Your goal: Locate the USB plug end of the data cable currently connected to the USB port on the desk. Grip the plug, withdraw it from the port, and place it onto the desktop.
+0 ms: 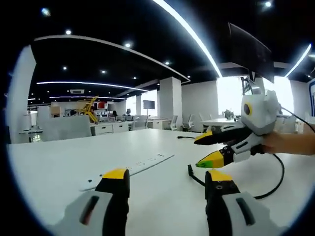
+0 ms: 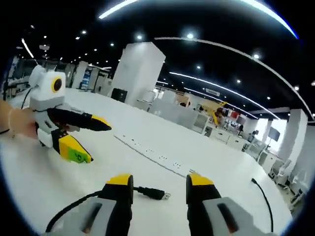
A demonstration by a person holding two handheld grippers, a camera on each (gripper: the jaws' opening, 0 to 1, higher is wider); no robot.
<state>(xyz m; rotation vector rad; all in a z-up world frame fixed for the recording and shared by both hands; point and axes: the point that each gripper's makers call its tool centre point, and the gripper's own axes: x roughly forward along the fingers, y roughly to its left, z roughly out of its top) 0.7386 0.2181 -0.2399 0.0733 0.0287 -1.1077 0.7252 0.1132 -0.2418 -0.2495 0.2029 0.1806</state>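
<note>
Left gripper (image 1: 165, 179) over desk (image 1: 59, 162), jaws spread, holding nothing; socket strip (image 2: 152, 153) recessed mid-desk; data cable (image 2: 83, 204) lying loose on desk, USB plug (image 2: 158, 194) unplugged, between right gripper's (image 2: 160, 186) spread jaws, untouched; second cable (image 2: 264, 196) near far edge

Open office: black ceiling (image 1: 123, 29) with curved light strips (image 1: 187, 29) and spotlights, white columns (image 2: 138, 73), bright windows (image 1: 231, 93), white desks and chairs (image 1: 172, 123) beyond.
</note>
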